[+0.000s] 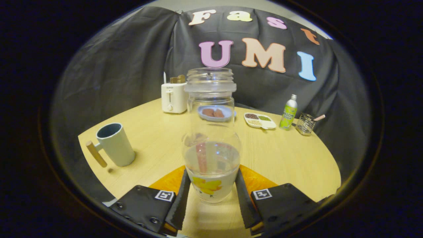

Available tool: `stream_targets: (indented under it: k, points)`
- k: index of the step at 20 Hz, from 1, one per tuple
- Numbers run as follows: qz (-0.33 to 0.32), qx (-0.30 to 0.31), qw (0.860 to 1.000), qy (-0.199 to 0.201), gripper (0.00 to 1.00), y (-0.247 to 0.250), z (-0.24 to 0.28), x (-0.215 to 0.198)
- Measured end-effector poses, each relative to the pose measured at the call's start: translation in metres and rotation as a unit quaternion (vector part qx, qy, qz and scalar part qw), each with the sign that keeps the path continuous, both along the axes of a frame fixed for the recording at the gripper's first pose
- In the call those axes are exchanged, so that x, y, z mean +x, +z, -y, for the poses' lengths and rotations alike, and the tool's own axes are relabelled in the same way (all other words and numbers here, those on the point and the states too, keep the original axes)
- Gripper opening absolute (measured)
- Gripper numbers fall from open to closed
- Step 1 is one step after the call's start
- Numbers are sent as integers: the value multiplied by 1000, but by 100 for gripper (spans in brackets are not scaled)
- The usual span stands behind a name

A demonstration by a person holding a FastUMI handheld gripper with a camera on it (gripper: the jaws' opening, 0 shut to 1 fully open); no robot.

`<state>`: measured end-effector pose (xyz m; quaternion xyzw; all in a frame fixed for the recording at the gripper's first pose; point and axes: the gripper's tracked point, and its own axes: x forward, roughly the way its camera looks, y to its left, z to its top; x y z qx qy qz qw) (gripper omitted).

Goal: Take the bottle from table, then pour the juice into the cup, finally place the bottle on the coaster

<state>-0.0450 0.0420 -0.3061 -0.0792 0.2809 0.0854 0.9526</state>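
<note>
Bottle [211, 138] is clamped upright between fingers of tool [211, 198], above orange coaster [254, 180] on table [281, 155]; cup [115, 143] well apart; bottle is best kept level and lowered gently.

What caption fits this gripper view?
Gripper holds clear bottle upright over orange coaster; mug stands aside.

Clear bottle [211, 138], orange coaster [254, 180], pale green cup [115, 143]

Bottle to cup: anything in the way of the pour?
Nothing visible does. The bottle stands upright between the gripper fingers, on the orange coaster. Only bare table separates it from the cup.
</note>
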Motion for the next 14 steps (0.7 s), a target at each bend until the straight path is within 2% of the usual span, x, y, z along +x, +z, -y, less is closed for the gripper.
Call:
stream_targets:
  k: [14]
  points:
    - [-5, -85, 994, 73, 71, 32, -48, 11]
